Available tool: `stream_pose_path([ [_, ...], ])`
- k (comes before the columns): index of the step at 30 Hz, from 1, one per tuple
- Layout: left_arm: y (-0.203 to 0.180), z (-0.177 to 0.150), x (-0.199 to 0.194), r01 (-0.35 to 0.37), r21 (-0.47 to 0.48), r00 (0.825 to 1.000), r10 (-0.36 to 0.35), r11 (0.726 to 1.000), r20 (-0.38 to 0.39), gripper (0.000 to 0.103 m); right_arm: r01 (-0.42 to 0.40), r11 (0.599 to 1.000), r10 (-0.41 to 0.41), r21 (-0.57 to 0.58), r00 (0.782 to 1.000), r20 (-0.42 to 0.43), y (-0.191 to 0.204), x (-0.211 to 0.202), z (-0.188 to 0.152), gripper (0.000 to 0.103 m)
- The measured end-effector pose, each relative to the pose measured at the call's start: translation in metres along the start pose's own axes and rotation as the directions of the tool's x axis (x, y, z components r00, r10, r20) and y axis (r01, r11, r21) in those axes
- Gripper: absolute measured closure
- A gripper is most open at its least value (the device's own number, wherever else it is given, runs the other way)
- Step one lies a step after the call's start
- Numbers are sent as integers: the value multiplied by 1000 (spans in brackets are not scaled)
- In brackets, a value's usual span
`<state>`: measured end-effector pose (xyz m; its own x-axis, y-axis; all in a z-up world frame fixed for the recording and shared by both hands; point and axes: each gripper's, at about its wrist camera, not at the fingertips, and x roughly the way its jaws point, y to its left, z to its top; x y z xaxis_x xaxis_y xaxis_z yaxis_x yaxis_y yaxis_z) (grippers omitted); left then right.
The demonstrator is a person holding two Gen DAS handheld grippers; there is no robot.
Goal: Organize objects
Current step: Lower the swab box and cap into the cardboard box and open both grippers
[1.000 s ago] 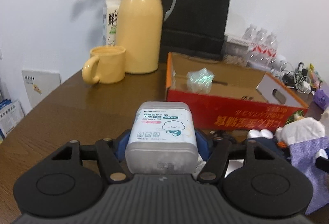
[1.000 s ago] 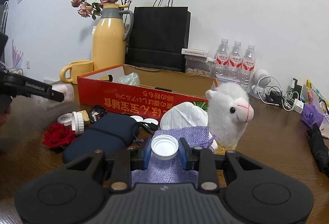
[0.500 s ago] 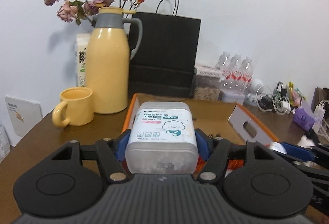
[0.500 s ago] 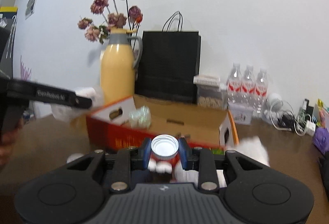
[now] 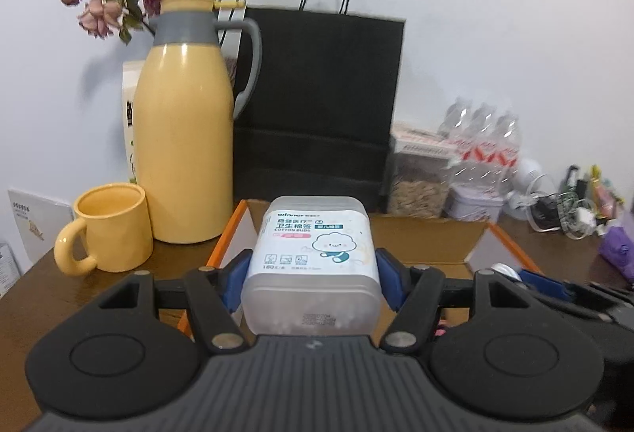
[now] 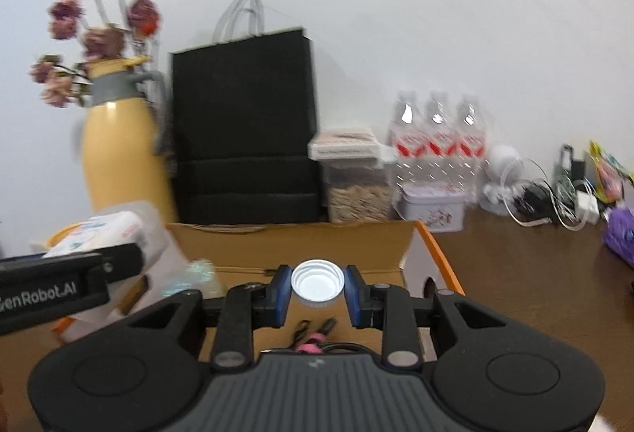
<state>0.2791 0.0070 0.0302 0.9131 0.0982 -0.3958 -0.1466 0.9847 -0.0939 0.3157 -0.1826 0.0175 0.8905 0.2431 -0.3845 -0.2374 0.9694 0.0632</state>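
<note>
Now both grippers are hovering over the open orange cardboard box (image 6: 400, 242), having risen from the counter: left gripper (image 5: 311, 273) fingers clamping the translucent cotton-bud tub (image 5: 313, 257), right gripper (image 6: 317, 291) fingers pinching the white bottle cap (image 6: 317, 280), ready for release.

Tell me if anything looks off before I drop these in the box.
Nothing stands out. The left gripper holds the cotton bud box squarely, and the right gripper holds the white cap level above the cardboard box. No spills or damage show, though the right view is blurred.
</note>
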Motion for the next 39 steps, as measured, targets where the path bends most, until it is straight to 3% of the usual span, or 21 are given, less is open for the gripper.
stream_pose_path([
  [5, -2, -11, 24, -18, 34, 998, 21, 999, -63, 38, 29, 1000, -29, -13, 999, -40, -3, 14, -11, 76],
  [14, 0, -19, 30, -36, 53, 996, 40, 998, -83, 36, 42, 999, -44, -30, 996, -79, -2, 20, -15, 76],
  [15, 0, -19, 30, -38, 50, 995, 42, 998, -86, 35, 40, 999, -42, -32, 995, -86, -2, 21, -16, 75],
  [16, 1, -18, 30, -42, 46, 995, 46, 998, -85, 26, 40, 999, -42, -32, 995, -91, -2, 21, -17, 75],
  [17, 2, -18, 30, -44, 43, 996, 47, 998, -81, 19, 45, 998, -48, -33, 994, -98, -2, 22, -18, 71],
  [18, 2, -17, 29, -44, 40, 996, 47, 998, -75, 4, 51, 998, -54, -30, 993, -105, -2, 23, -18, 56],
  [19, 2, -17, 27, -42, 34, 997, 44, 999, -63, 0, 53, 998, -56, -27, 993, -106, -3, 23, -18, 35],
  [21, 1, -16, 24, -43, 32, 998, 45, 999, -53, 0, 57, 998, -59, -24, 994, -92, -3, 20, -18, 11],
  [22, 1, -15, 24, -41, 32, 998, 42, 999, -54, 0, 59, 998, -61, -25, 994, -85, -3, 19, -18, 7],
  [30, 1, -10, 16, -40, 12, 998, 41, 999, -39, 0, 42, 999, -43, -19, 996, -74, 0, 10, -16, 0],
  [39, 8, 5, -34, -13, 6, 999, 13, 1000, 49, 0, -14, 999, 13, -40, 1000, -11, 6, -26, -4, 0],
])
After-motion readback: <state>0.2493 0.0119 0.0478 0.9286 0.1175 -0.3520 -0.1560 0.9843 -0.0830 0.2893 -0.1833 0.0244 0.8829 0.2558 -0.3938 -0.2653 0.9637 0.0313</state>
